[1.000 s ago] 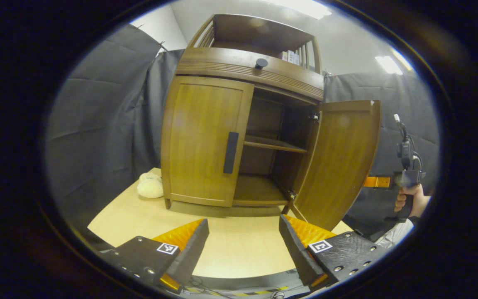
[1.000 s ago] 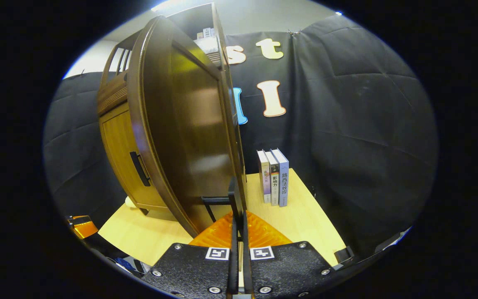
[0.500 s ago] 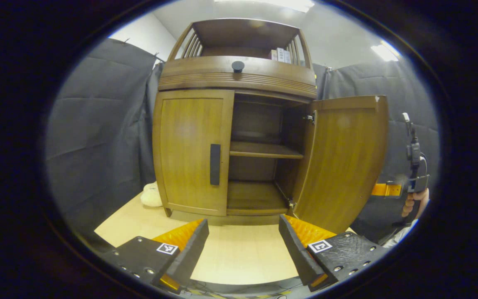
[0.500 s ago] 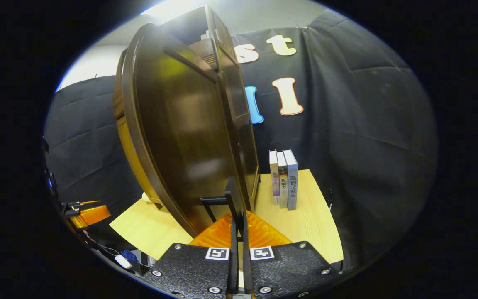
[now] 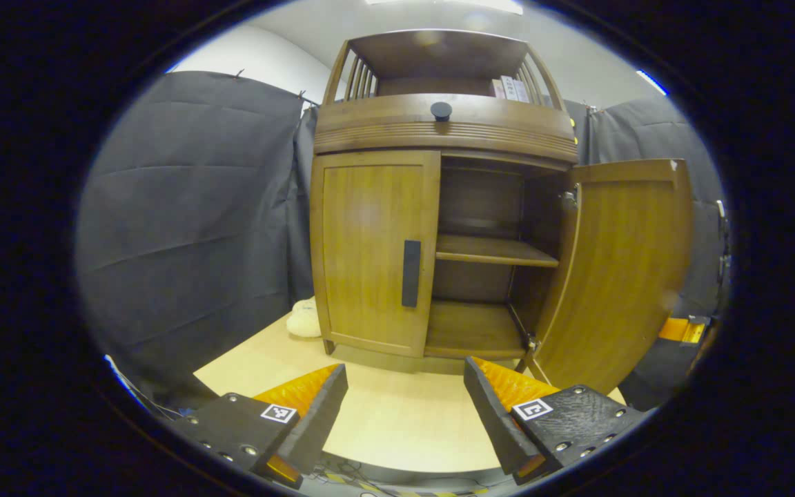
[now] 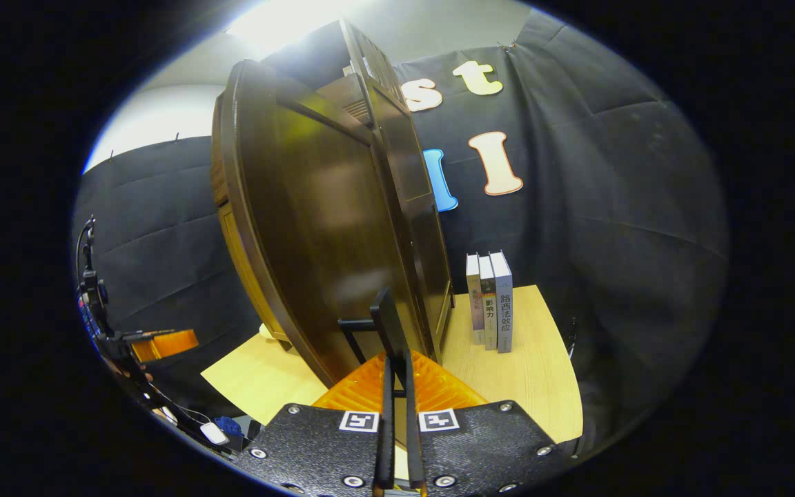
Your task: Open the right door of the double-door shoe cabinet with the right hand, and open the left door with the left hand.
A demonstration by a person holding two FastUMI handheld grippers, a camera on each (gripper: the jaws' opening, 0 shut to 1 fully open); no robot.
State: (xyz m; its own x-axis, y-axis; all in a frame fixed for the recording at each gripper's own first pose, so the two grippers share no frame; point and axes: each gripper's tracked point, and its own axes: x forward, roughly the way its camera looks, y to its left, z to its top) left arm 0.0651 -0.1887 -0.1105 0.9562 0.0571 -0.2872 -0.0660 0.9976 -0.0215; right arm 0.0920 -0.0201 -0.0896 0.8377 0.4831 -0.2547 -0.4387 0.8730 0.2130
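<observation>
**Right door open and gripped, left door closed**

In the left gripper view, a dark cloth wall hangs at the left. A small pale soft thing lies on the light wooden surface, just beside the left foot of the shoe cabinet. The cabinet stands upright at the back of the surface. Its left door is closed, and the dark upright handle sits near the inner edge of this door. To the right of it the inside is visible, with one shelf across the middle. The right door is swung wide out toward the camera. The left tool hangs above the surface in front of the cabinet, well apart from the left door; its fingers are spread wide and hold nothing.

In the right gripper view, the other tool is seen small at the far left edge. The right door rises close in front, seen almost edge-on. Its dark handle goes down between the fingers of the right tool, which are pressed together on it. Three books stand upright on the surface to the right, near the cloth wall.
</observation>
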